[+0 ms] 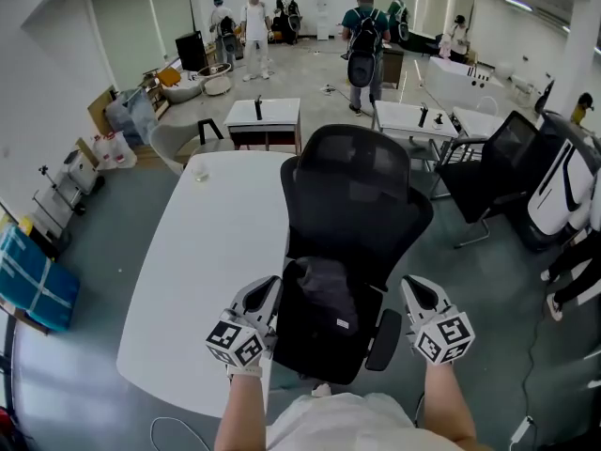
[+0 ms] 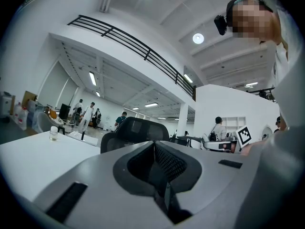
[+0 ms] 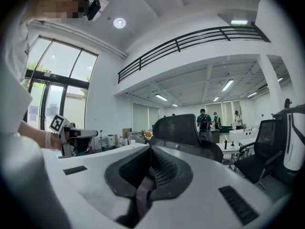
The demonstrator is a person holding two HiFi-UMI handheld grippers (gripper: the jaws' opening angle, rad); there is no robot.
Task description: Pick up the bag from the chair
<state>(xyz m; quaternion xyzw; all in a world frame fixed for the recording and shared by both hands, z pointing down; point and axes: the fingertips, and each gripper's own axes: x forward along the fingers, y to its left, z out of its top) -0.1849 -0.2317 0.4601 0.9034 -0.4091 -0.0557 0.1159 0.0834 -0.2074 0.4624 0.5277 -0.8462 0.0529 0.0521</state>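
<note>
Bag [image 1: 326, 287], dark and soft, lies slumped on the seat of the black mesh-backed chair [image 1: 357, 191]. The seat faces the person and the backrest stands on its far side. The chair stands just beside the right edge of the white worktop [image 1: 202, 280].

The left claw [image 1: 266, 289] hangs at the seat's left side, over the worktop's edge. The right claw [image 1: 416, 287] hangs at the seat's right side, near the armrest [image 1: 383, 341]. The bag lies between the two and neither touches it.

Both claws are clenched with nothing in them. Each claw's own view shows its jaws pressed together, left [image 2: 159, 175] and right [image 3: 145, 185], with the chair's backrest beyond them.

A small clear cup [image 1: 199, 169] stands on the worktop's far end.
</note>
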